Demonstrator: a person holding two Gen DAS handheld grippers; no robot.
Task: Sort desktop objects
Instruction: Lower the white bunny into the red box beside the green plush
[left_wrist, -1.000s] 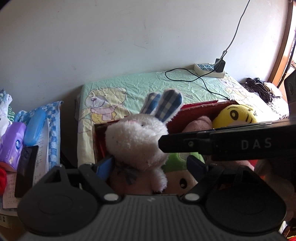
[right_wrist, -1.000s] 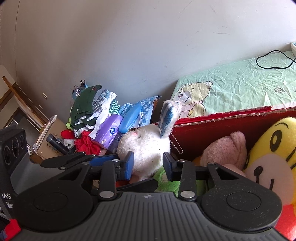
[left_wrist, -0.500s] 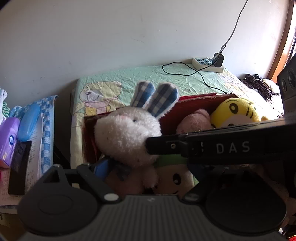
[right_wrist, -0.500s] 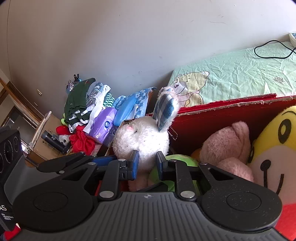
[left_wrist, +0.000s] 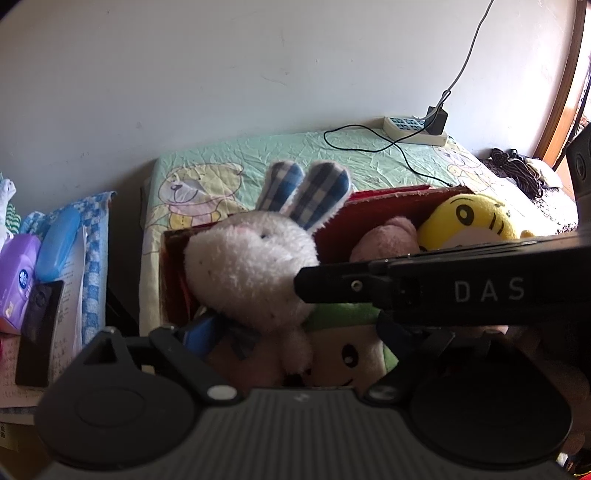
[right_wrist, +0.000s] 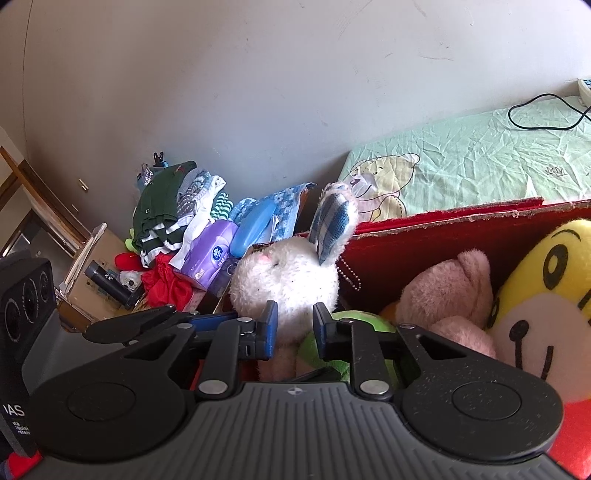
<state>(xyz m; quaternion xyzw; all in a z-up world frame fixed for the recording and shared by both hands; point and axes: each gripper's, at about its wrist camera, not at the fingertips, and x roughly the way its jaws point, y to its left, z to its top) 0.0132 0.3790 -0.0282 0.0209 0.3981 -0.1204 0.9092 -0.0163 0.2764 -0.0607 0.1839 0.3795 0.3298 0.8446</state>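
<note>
Teddy-print bedsheet (left_wrist: 303, 166), red box (left_wrist: 388, 210), "DAS" on right gripper (left_wrist: 303, 284)

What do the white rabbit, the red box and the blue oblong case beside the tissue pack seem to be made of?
White rabbit: fuzzy plush pile, ears lined with blue checked woven cloth.
Red box: likely cardboard with a red felt-like covering; the frayed top edge shows brown board.
Blue case: probably smooth moulded plastic, judging by its even sheen.

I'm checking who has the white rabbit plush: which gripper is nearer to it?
Right. The right gripper has its fingers on either side of the white rabbit plush below the head. The left gripper sits wider around its lower body in the red box.
</note>
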